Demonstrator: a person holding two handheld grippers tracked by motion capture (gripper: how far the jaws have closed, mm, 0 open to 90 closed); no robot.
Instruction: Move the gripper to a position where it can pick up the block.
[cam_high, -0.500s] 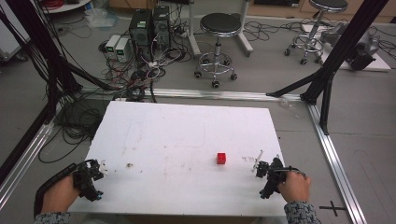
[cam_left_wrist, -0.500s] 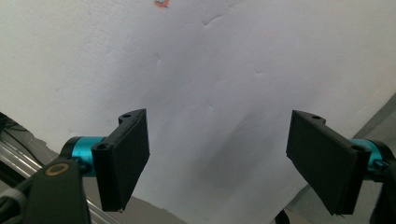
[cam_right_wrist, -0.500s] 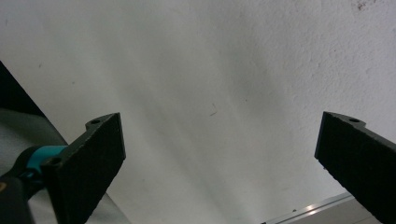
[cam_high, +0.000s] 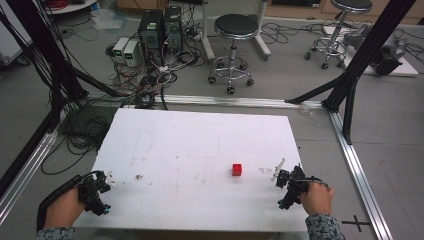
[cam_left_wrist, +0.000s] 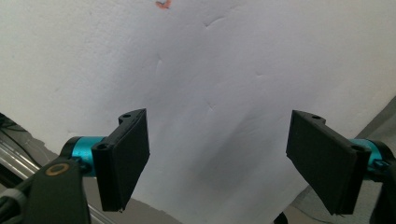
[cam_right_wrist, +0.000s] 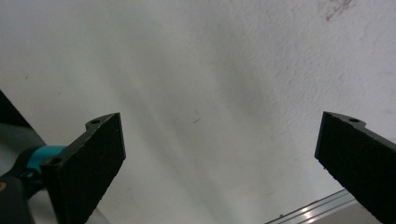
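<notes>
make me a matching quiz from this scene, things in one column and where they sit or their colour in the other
Things:
1. cube
2. left claw
3. right claw
4. stool

Matches:
A. near right corner of the white table, open
B. black seat, on the floor beyond the table
C. red, on the table
D. near left corner of the table, open

Pairs: 1-C, 2-D, 3-A, 4-B
</notes>
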